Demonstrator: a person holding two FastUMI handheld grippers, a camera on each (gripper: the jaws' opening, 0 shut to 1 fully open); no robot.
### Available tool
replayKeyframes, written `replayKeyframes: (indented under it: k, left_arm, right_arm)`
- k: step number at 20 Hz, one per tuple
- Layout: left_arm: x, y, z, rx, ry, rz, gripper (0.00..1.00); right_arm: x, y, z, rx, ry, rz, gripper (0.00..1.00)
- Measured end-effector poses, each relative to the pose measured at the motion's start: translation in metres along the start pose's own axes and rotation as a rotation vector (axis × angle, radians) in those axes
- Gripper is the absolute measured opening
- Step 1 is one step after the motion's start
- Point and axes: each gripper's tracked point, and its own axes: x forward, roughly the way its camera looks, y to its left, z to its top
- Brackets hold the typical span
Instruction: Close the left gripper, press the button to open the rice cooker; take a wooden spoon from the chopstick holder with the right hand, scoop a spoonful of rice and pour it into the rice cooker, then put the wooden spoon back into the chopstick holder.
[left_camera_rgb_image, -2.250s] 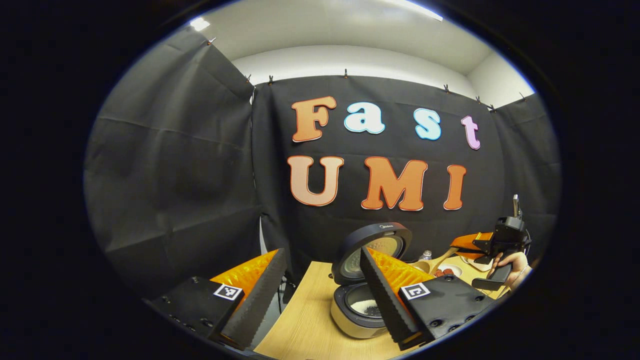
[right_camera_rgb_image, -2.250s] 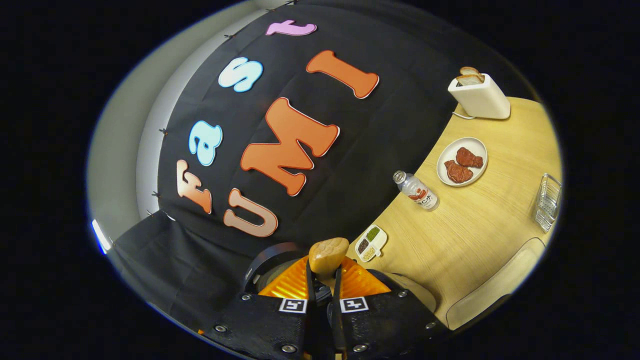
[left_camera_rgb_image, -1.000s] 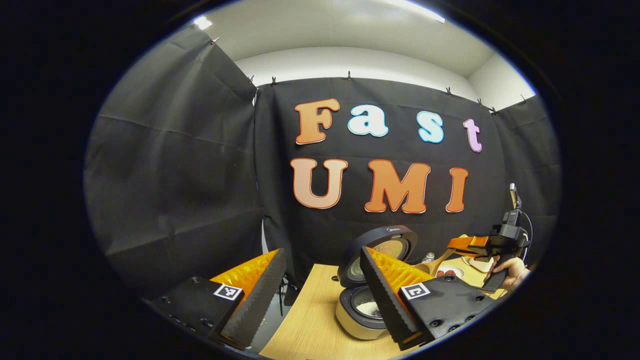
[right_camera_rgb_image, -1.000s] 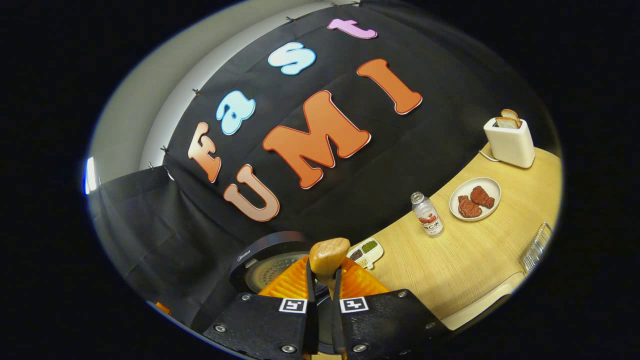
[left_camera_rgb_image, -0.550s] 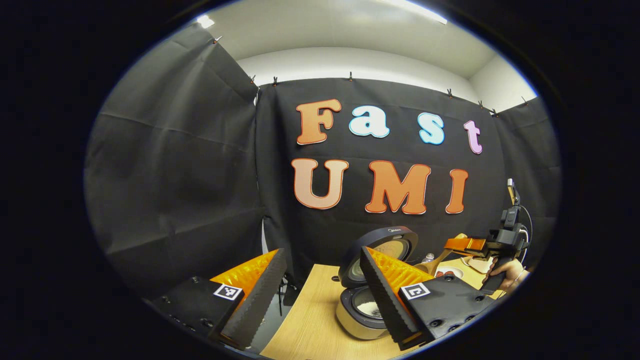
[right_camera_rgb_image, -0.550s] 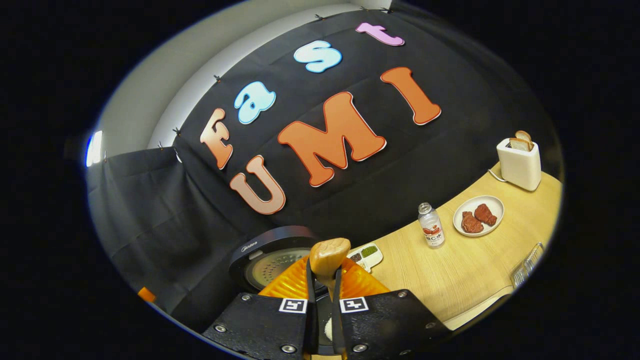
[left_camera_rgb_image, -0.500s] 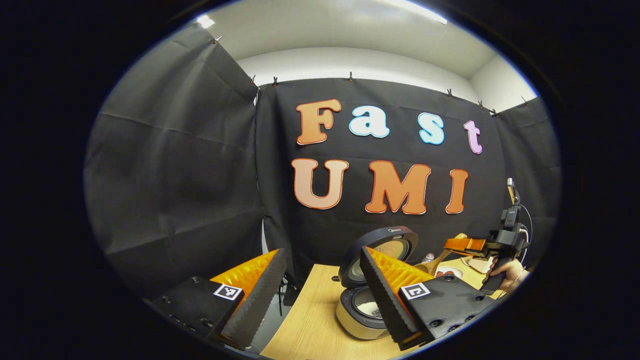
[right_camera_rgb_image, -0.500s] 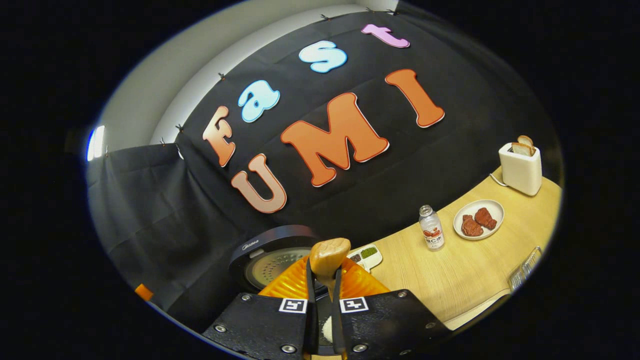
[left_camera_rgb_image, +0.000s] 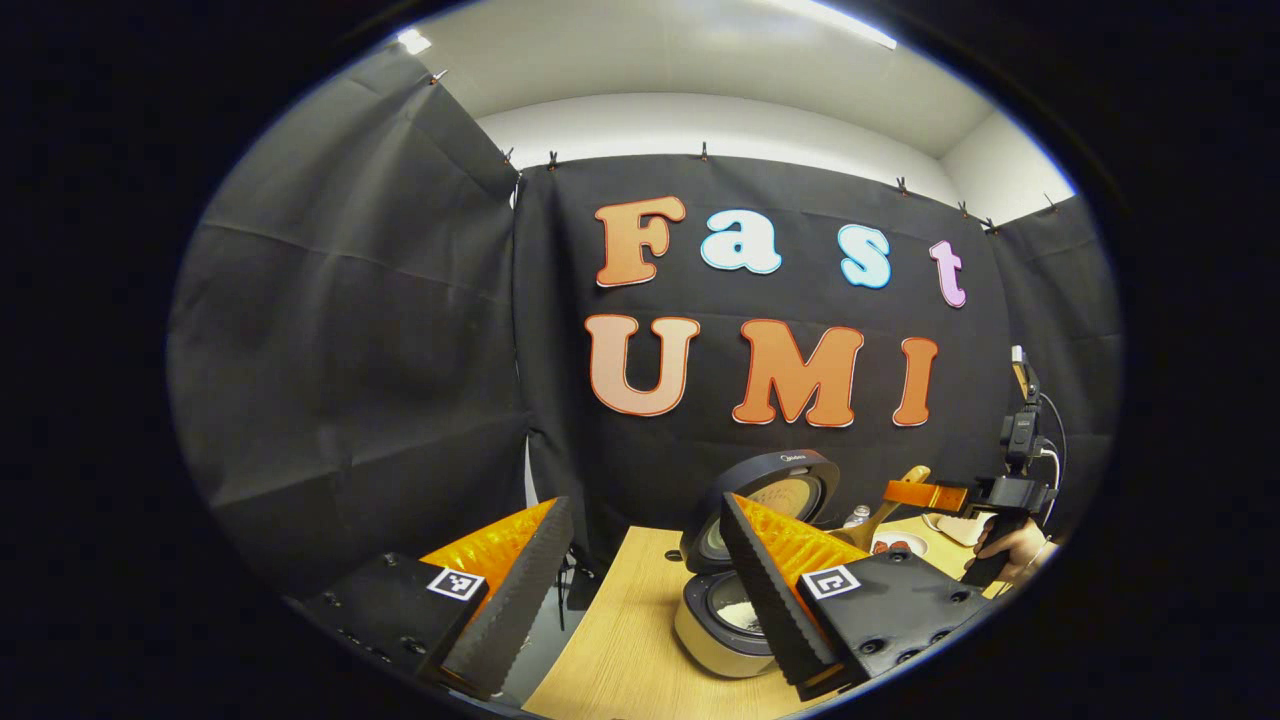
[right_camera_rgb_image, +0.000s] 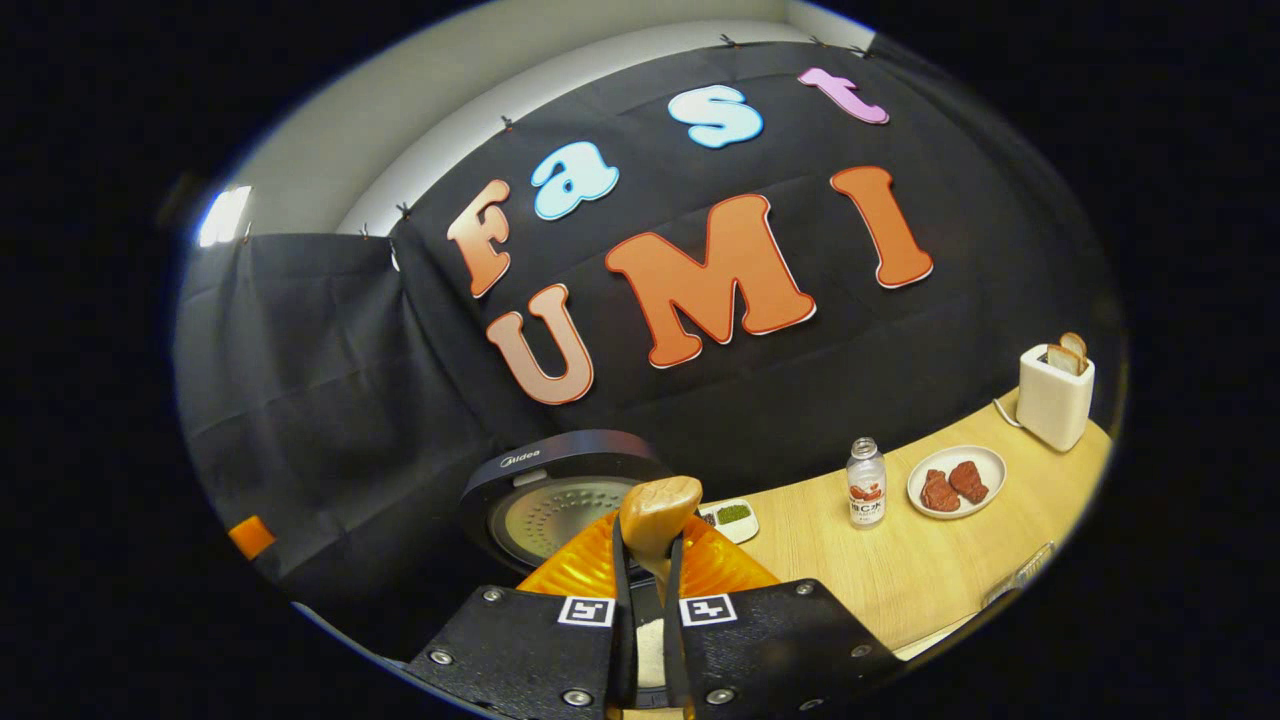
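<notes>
Left gripper view: rice cooker (left_camera_rgb_image: 735, 610) sits lid-up on the table (left_camera_rgb_image: 620, 640) w/ rice in the pot; left gripper (left_camera_rgb_image: 640, 590) hangs wide apart, holding nothing, near the cooker. Farther right, the right gripper (left_camera_rgb_image: 925, 495) carries the wooden spoon (left_camera_rgb_image: 885, 510).

Right gripper view: right gripper (right_camera_rgb_image: 645, 600) is clamped on the spoon's neck, bowl above the cooker's lid (right_camera_rgb_image: 560, 490). Risk, as judged: a tilt en route could shed leftover grains; chopstick holder can't be made out.

Both grippers w/ black housings, round screws along the edges, small square black-and-white marker tags near each finger base, left gripper (left_camera_rgb_image: 640, 590) and right gripper (right_camera_rgb_image: 645, 610) alike. Serrated inner edges on the fingers (left_camera_rgb_image: 515, 590). Thin black cable looping off the far unit, bare hand (left_camera_rgb_image: 1010, 548) underneath.
</notes>
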Motion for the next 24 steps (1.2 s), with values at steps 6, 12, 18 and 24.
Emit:
replayKeyframes:
  k: [6,12,18,24]
  left_arm:
    - [0.001,0.003,-0.003,-0.005,0.005,0.008,0.99]
    - [-0.001,0.006,-0.004,0.002,0.007,0.019,0.97]
    - [-0.002,0.005,-0.009,0.008,0.016,0.030,0.97]
    - [0.002,-0.009,-0.004,-0.003,0.004,0.016,0.99]
  right_arm:
    - [-0.001,0.028,-0.014,-0.246,0.005,0.084,0.10]
    - [-0.001,0.045,-0.038,-0.439,0.026,0.141,0.10]
    - [-0.001,0.036,-0.048,-0.417,0.049,0.146,0.10]
    - [-0.014,0.009,-0.013,-0.307,0.012,0.127,0.10]
